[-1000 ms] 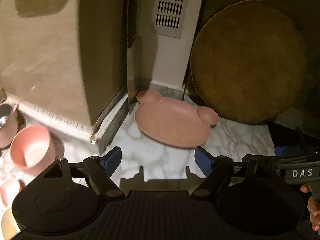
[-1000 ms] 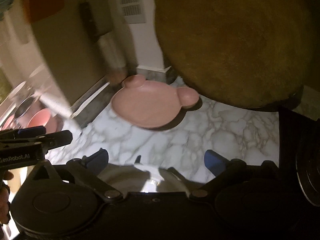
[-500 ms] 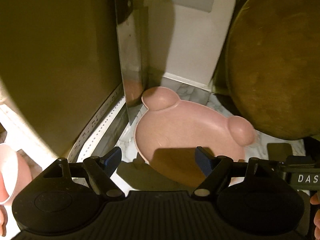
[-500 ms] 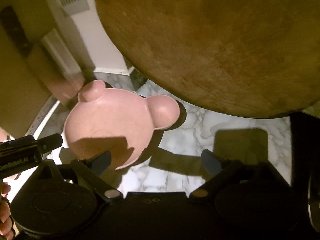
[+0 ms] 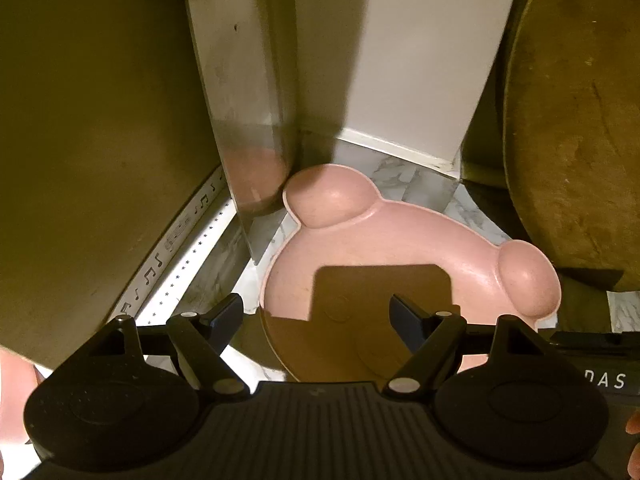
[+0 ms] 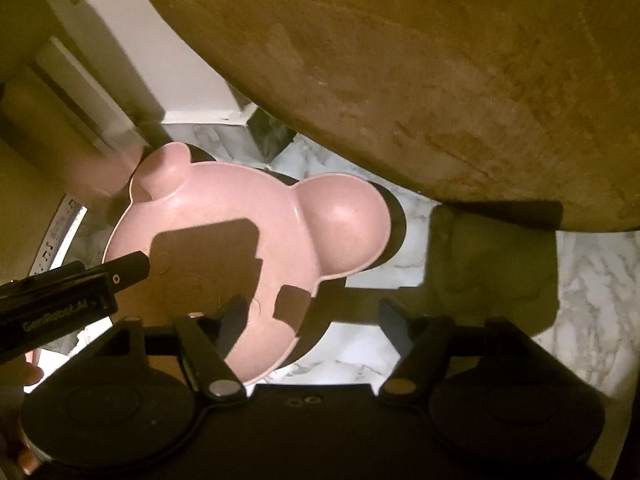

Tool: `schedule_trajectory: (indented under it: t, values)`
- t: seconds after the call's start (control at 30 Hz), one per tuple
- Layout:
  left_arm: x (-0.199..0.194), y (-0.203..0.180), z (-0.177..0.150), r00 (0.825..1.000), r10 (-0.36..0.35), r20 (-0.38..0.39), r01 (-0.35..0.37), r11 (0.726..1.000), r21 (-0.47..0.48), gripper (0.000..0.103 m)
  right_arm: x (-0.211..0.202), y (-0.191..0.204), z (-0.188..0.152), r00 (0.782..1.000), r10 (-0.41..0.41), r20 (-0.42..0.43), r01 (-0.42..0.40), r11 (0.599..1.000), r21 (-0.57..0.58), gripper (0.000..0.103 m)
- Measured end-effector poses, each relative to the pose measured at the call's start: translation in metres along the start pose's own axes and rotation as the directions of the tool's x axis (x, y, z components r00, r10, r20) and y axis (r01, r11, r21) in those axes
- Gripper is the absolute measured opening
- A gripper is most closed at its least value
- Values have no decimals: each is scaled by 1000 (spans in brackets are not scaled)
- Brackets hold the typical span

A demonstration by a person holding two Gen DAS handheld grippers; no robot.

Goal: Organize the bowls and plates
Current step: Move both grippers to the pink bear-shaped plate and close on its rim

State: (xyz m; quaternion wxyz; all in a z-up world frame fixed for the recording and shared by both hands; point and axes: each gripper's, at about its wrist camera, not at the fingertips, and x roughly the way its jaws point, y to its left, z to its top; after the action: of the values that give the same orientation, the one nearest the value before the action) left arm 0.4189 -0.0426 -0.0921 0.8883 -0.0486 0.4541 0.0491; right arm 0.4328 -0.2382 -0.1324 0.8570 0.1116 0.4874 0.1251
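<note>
A pink bear-shaped plate with two round ears lies on the marble counter in the corner. It also shows in the right wrist view. My left gripper is open, its fingers above the plate's near rim. My right gripper is open, its left finger over the plate's near right edge. Neither gripper holds anything. The other gripper's body reaches over the plate's left side in the right wrist view.
A large round wooden board leans against the wall just right of the plate, seen also in the left wrist view. A cleaver blade hangs beside a tan box on the left. A white wall post stands behind.
Both grippers have moved forward and down toward the pink plate, which now fills the lower middle of both views. Their shadows now fall on the plate. Both stay open.
</note>
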Motion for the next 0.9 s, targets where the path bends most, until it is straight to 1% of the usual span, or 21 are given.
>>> schedule_trajectory:
  t: [0.03,0.1,0.13,0.17,0.2,0.27,0.33,0.47,0.73,0.77,0.8,0.83,0.9]
  values:
    - [2,0,0,1000,2,-2,-2,1000,0,80,1,-1,1,1000,5,-4,-5,1000,6,63]
    - [4,0,1,1000,9,-5,-9,1000,3,80,3,-3,2,1000,12,-14,-12,1000,12,55]
    - [5,0,1,1000,11,-7,-11,1000,4,80,4,-3,3,1000,8,-22,-8,1000,12,53]
    - [7,1,2,1000,11,-9,-11,1000,3,80,5,-3,4,1000,3,-28,-3,1000,13,49]
    - [9,1,2,1000,11,-10,-11,1000,3,80,7,-4,5,1000,7,-30,-6,1000,19,42]
    - [12,1,4,1000,12,-13,-12,1000,4,80,9,-6,6,999,26,-39,-25,999,34,34]
    - [15,2,5,1000,-2,-21,2,1000,1,80,12,-8,7,999,30,-46,-28,999,38,26]
    - [13,5,6,1000,-6,-15,6,1000,-11,80,12,-11,8,996,70,-48,-68,997,39,8]
    - [14,10,8,999,-28,-38,27,1000,-12,79,5,-20,6,995,76,-63,-79,996,-48,8]
    - [15,11,8,999,-31,-40,31,999,-13,77,4,-22,6,995,76,-68,-80,995,-60,8]
    - [16,11,8,998,-39,-46,39,999,-14,69,3,-24,5,995,76,-71,-81,994,-72,8]
    - [17,10,8,997,-49,-56,48,999,-16,66,2,-27,5,994,76,-74,-82,993,-79,8]
    - [19,9,5,995,-69,-75,67,997,-24,55,-1,-33,4,994,76,-81,-83,993,-88,8]
